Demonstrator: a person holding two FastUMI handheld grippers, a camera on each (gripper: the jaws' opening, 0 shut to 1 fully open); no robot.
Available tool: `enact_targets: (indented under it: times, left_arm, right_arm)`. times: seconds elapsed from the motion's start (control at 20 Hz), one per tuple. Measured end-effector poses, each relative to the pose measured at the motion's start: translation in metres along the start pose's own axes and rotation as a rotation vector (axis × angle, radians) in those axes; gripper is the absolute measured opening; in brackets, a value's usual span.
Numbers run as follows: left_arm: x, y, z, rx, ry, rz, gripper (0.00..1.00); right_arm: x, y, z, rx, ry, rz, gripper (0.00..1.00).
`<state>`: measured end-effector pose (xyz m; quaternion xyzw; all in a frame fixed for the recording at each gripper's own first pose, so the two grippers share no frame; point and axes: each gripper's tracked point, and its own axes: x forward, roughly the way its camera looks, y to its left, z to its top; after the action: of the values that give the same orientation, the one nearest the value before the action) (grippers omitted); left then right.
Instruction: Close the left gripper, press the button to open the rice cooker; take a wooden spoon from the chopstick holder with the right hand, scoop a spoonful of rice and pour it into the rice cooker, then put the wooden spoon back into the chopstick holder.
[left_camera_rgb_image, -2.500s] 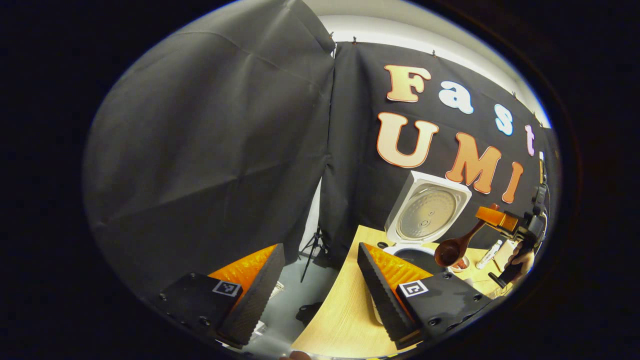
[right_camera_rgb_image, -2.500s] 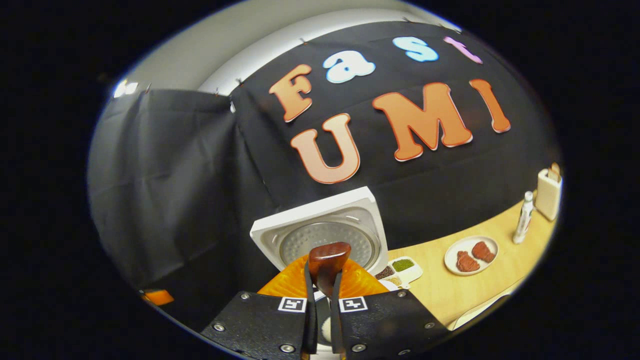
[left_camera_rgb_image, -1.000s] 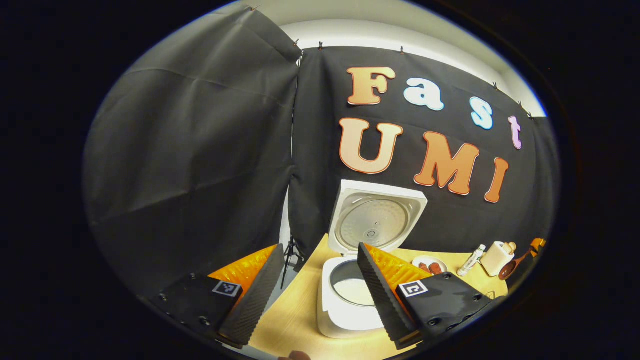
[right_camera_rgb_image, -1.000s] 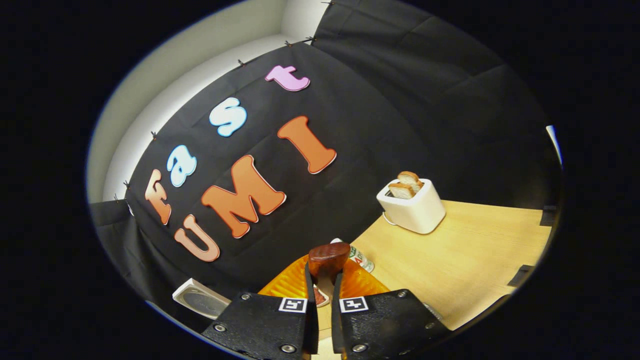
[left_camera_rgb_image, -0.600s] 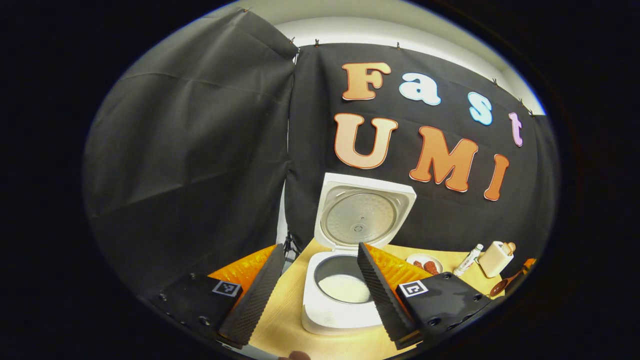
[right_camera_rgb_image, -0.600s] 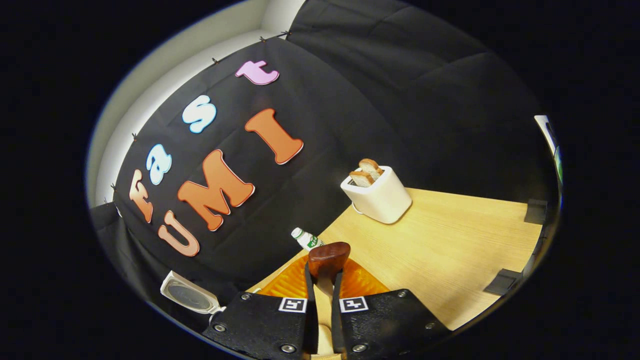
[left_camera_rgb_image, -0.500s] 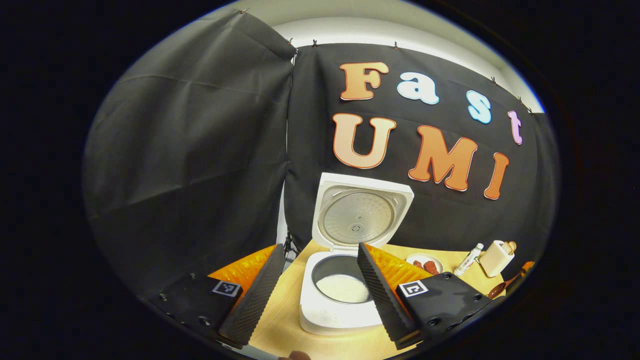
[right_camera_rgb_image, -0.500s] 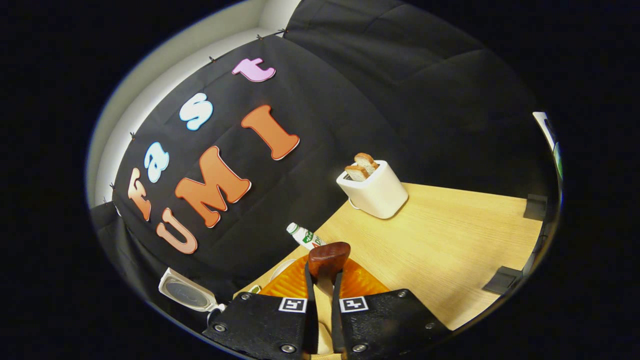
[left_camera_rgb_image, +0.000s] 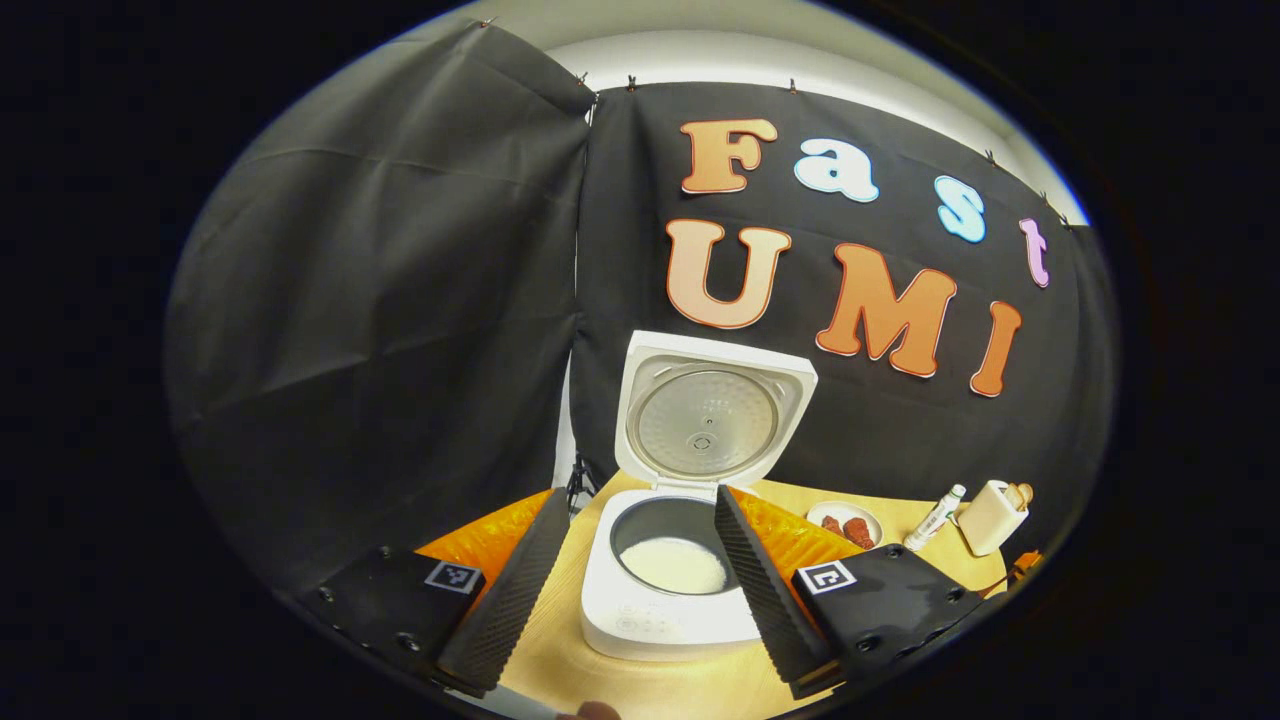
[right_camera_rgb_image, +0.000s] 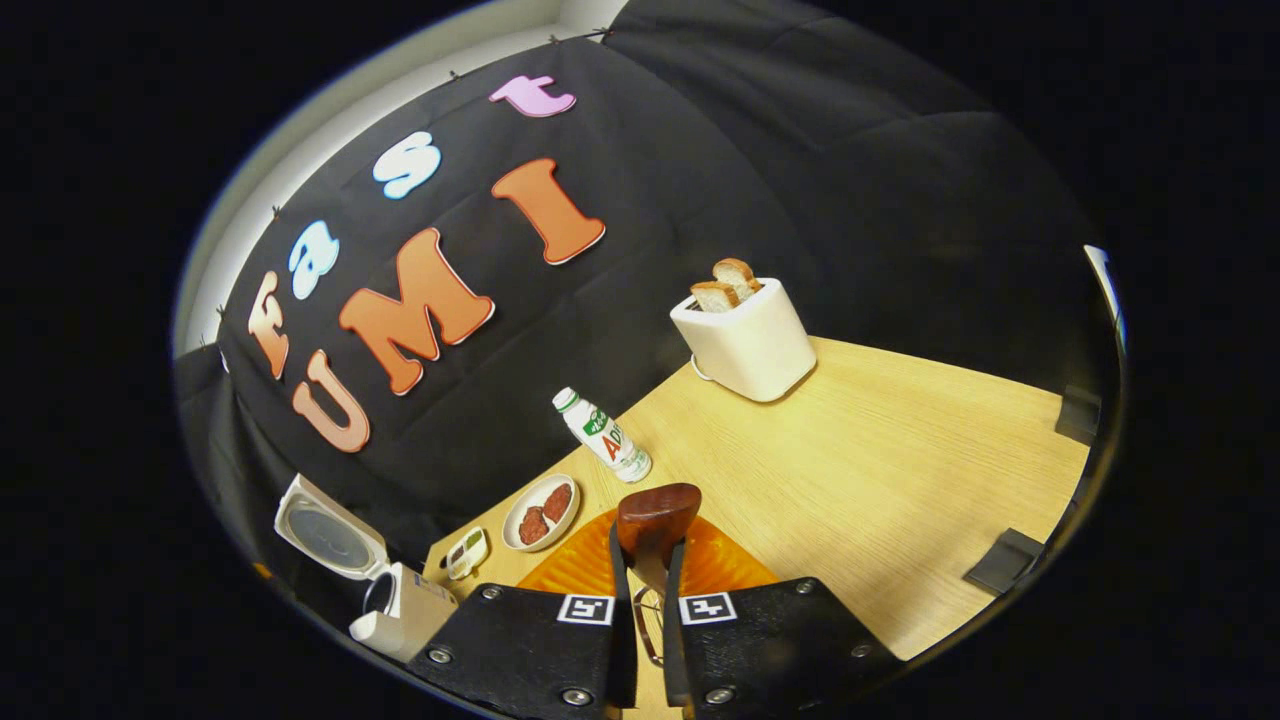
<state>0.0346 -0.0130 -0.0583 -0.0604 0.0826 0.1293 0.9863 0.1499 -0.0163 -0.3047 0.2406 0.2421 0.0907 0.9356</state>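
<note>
Left claw (left_camera_rgb_image: 630, 585): fingers spread wide, nothing between them; hangs in front of the rice cooker.
Right claw (right_camera_rgb_image: 640, 620): fingers pinched together on the handle of the wooden spoon (right_camera_rgb_image: 655, 520), bowl sticking out forward above the bench (right_camera_rgb_image: 880, 470).
Rice cooker (left_camera_rgb_image: 680, 560): lid upright and open, white rice lying in the inner pot; also at the far left edge of the right gripper view.
Chopstick holder (left_camera_rgb_image: 988, 516): pale box near the bench's far right, just beside a small bottle (left_camera_rgb_image: 932, 518); in the right gripper view I cannot pick it out.
Step in hand: judged to be the last one, returning the spoon to the holder; whether the spoon's bowl is empty cannot be told.
Next move: bring the spoon upright over the holder's mouth, lower it in, then let go.
Open room: wide bare bench to the right; toaster (right_camera_rgb_image: 745, 340) with bread at the back wall, plate of meat (right_camera_rgb_image: 540, 512) and bottle close ahead of the spoon.
</note>
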Motion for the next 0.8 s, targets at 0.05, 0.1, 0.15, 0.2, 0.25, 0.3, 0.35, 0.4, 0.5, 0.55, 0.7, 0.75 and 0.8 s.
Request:
enact_targets:
  times: [0.05, 0.1, 0.15, 0.2, 0.25, 0.3, 0.35, 0.4, 0.5, 0.55, 0.7, 0.75, 0.8]
  left_arm:
    - [-0.001, 0.000, 0.002, 0.001, -0.003, 0.003, 0.99]
    - [-0.002, 0.000, 0.003, 0.001, -0.006, 0.006, 0.99]
    - [-0.003, 0.000, 0.003, 0.001, -0.007, 0.008, 0.99]
    - [-0.004, -0.001, 0.004, 0.003, -0.008, 0.010, 0.98]
    - [-0.004, 0.000, 0.002, 0.005, -0.008, 0.011, 0.98]
    - [-0.004, -0.001, 0.003, 0.008, -0.008, 0.011, 0.99]
    - [-0.004, -0.002, 0.002, 0.010, -0.009, 0.011, 0.99]
    - [-0.003, -0.003, 0.003, 0.008, -0.009, 0.009, 0.99]
    - [-0.003, -0.006, 0.003, 0.005, -0.008, 0.003, 0.98]
    - [-0.002, -0.007, 0.003, 0.005, -0.009, -0.001, 0.99]
    - [0.000, -0.009, 0.007, 0.003, -0.016, -0.009, 0.98]
    - [0.002, -0.008, 0.009, 0.000, -0.019, -0.011, 0.98]
    - [0.002, -0.008, 0.011, -0.004, -0.022, -0.013, 0.99]
  right_arm:
    - [0.002, -0.001, -0.005, -0.021, 0.008, -0.002, 0.10]
    - [0.004, -0.003, -0.009, -0.041, 0.015, -0.005, 0.10]
    - [0.005, -0.006, -0.012, -0.055, 0.020, -0.009, 0.10]
    - [0.005, -0.007, -0.014, -0.060, 0.021, -0.006, 0.10]
    - [0.004, -0.007, -0.011, -0.046, 0.010, 0.000, 0.10]
    - [0.004, -0.007, -0.011, -0.039, 0.006, 0.005, 0.11]
    - [0.003, -0.008, -0.010, -0.036, 0.008, 0.009, 0.13]
    - [0.003, -0.009, -0.011, -0.033, 0.011, 0.012, 0.16]
    - [0.003, -0.009, -0.011, -0.041, 0.018, 0.007, 0.22]
    - [0.003, -0.011, -0.008, -0.051, 0.011, -0.008, 0.24]
    - [-0.004, -0.012, 0.004, -0.067, -0.005, -0.029, 0.49]
    - [-0.005, -0.013, 0.008, -0.072, -0.012, -0.038, 0.57]
    - [-0.007, -0.014, 0.011, -0.079, -0.017, -0.046, 0.71]
